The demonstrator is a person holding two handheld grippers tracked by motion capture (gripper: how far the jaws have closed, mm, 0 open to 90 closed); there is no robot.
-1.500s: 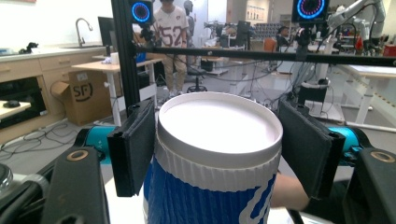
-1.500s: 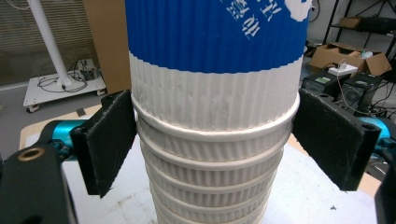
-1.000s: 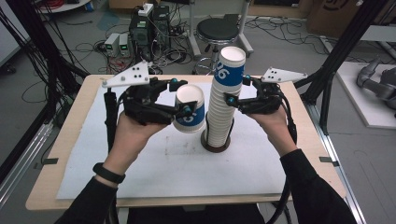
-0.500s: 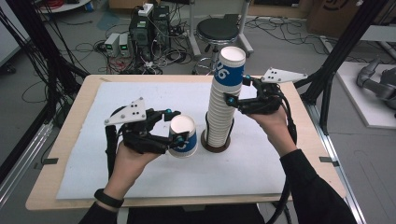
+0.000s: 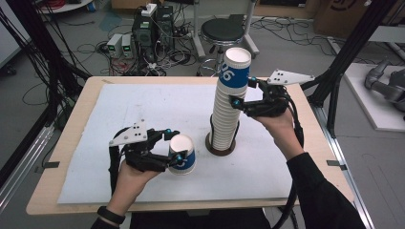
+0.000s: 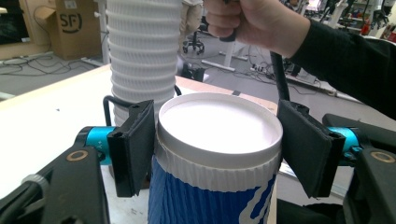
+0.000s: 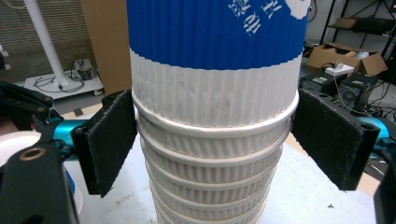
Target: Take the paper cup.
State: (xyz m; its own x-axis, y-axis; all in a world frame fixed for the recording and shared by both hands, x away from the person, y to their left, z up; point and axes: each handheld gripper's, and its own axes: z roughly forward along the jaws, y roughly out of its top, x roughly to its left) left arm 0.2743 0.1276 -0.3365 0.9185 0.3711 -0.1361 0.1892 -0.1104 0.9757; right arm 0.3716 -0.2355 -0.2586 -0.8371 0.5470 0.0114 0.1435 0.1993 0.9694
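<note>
Cup (image 5: 182,153), blue and white, stands upright on the white mat (image 5: 143,109) near the table's left front, clamped by the left gripper (image 5: 173,147). Right of it rises the cup stack (image 5: 228,109) on a dark base, the right gripper (image 5: 243,91) pinching its upper cups.

A robotics lab: cable tangles (image 5: 86,47), floor electronics (image 5: 149,24), black frame struts (image 5: 351,45), cardboard boxes (image 6: 70,25)

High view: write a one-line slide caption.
Left tool holds one blue-and-white cup near the table; right tool grips the cup stack.
</note>
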